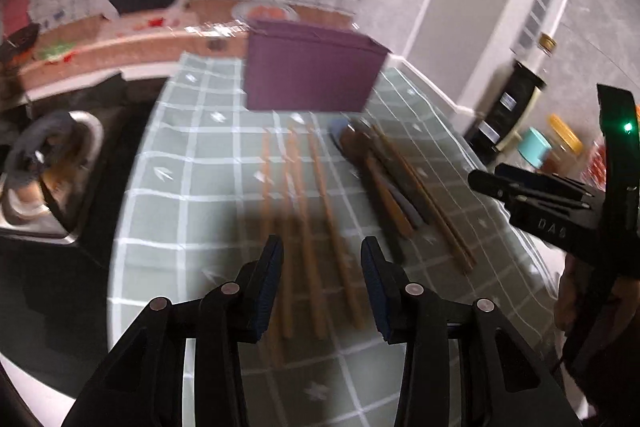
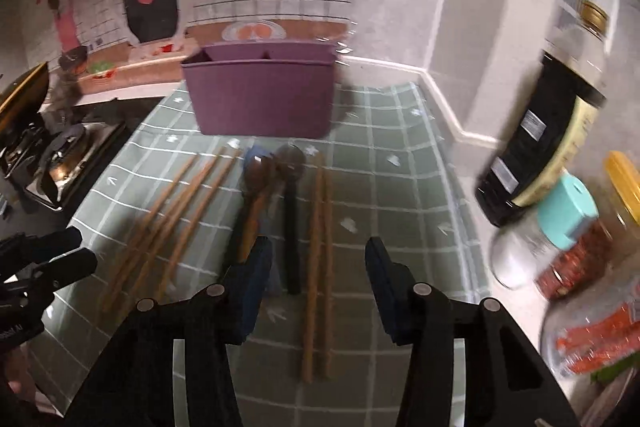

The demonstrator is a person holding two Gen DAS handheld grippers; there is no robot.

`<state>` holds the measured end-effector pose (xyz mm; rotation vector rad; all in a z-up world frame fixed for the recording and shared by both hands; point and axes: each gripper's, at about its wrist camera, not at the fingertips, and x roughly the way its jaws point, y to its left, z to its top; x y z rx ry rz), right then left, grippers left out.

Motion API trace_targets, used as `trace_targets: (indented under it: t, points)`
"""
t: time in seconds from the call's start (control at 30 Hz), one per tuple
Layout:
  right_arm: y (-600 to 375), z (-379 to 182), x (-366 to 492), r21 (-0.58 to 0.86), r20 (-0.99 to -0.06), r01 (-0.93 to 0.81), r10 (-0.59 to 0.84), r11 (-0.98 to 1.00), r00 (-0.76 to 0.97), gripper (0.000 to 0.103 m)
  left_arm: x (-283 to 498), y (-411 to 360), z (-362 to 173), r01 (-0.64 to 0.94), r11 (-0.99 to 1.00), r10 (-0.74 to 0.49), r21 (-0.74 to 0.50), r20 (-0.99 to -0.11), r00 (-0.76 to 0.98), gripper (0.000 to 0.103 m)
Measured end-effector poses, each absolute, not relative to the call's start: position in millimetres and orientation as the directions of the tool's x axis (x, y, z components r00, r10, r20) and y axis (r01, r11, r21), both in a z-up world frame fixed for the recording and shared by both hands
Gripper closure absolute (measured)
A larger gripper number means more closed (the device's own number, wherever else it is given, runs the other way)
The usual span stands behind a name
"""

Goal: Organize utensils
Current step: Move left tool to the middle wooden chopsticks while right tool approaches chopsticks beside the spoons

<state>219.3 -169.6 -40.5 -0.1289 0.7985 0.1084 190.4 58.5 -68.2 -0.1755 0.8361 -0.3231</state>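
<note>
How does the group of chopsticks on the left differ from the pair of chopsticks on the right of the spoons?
The left chopsticks are about four sticks; the right pair is only two. The left chopsticks lie slanted and fanned apart, while the right pair lies straight and close together. The left claw hangs open above the left chopsticks; the right claw hangs open above the right pair. Both are light wood and lie flat on the checked green cloth.

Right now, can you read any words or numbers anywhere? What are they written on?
"DAS" on the right gripper, seen from the left wrist; faint, so I'm not fully sure.
A few white letters on the left gripper, cut off at the picture's edge: unreadable.
White labels on the dark bottle: too small and blurred to read.
Nothing written on the purple box or the checked cloth.
</note>
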Motion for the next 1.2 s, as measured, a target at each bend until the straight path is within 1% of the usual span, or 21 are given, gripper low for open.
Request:
trace_targets:
  t: [0.07, 0.13, 0.23, 0.33, 0.37, 0.43, 0.5, 0.53, 0.7, 0.8, 0.93, 1.03, 1.1, 1.13, 1.17, 1.2]
  points:
    - [-179, -39, 209, -0.067, -0.715, -0.142, 0.052, 0.988, 0.698, 0.057, 184, 50, -70, 0.213, 0.937, -0.348, -0.277, -0.701, 0.622, 0.062]
    - [-186, -38, 197, -0.068, -0.704, -0.156, 0.063, 0.985, 0.707, 0.057, 176, 44, -72, 0.184, 0.947, -0.319, -0.262, -0.706, 0.633, 0.062]
    - [-193, -42, 184, -0.073, -0.709, -0.193, 0.085, 0.978, 0.7, 0.057, 164, 36, -77, 0.146, 0.95, -0.303, -0.276, -0.707, 0.639, 0.063]
    - [-207, -49, 177, -0.071, -0.709, -0.182, 0.079, 0.981, 0.7, 0.057, 148, 22, -82, 0.159, 0.96, -0.277, -0.23, -0.699, 0.659, 0.068]
    - [-215, -52, 176, -0.061, -0.713, -0.167, 0.074, 0.984, 0.698, 0.057, 143, 18, -84, 0.158, 0.965, -0.261, -0.209, -0.7, 0.665, 0.072]
    - [-228, -57, 176, -0.04, -0.72, -0.141, 0.07, 0.989, 0.69, 0.057, 134, 10, -92, 0.137, 0.974, -0.226, -0.181, -0.71, 0.667, 0.073]
    - [-239, -61, 174, -0.03, -0.725, -0.118, 0.06, 0.993, 0.687, 0.057, 130, 6, -96, 0.11, 0.979, -0.2, -0.171, -0.716, 0.669, 0.077]
    - [-243, -63, 173, -0.025, -0.726, -0.116, 0.062, 0.993, 0.685, 0.057, 129, 5, -97, 0.092, 0.983, -0.179, -0.16, -0.716, 0.674, 0.077]
    - [-245, -69, 165, -0.01, -0.729, -0.142, 0.09, 0.99, 0.678, 0.057, 140, 2, -100, 0.027, 0.988, -0.131, -0.155, -0.712, 0.69, 0.078]
    - [-244, -70, 161, 0.0, -0.728, -0.157, 0.107, 0.988, 0.677, 0.057, 149, -2, -103, 0.015, 0.99, -0.114, -0.142, -0.721, 0.683, 0.078]
    - [-237, -69, 155, -0.006, -0.724, -0.174, 0.116, 0.985, 0.68, 0.057, 159, -2, -112, -0.019, 0.99, -0.093, -0.137, -0.764, 0.638, 0.082]
    - [-234, -70, 152, 0.016, -0.723, -0.19, 0.142, 0.982, 0.676, 0.057, 161, -1, -112, -0.041, 0.991, -0.073, -0.129, -0.77, 0.634, 0.083]
    - [-229, -72, 150, 0.043, -0.726, -0.215, 0.178, 0.976, 0.664, 0.057, 163, -1, -113, -0.051, 0.991, -0.066, -0.126, -0.774, 0.63, 0.089]
    - [-225, -74, 148, 0.047, -0.73, -0.227, 0.189, 0.973, 0.657, 0.059, 164, -1, -113, -0.055, 0.991, -0.057, -0.118, -0.776, 0.628, 0.092]
    - [-220, -76, 148, 0.045, -0.736, -0.241, 0.196, 0.969, 0.648, 0.061, 164, -1, -113, -0.058, 0.992, -0.052, -0.113, -0.777, 0.628, 0.097]
    - [-215, -78, 149, 0.052, -0.744, -0.255, 0.208, 0.966, 0.635, 0.067, 164, 0, -113, -0.06, 0.992, -0.051, -0.113, -0.775, 0.63, 0.097]
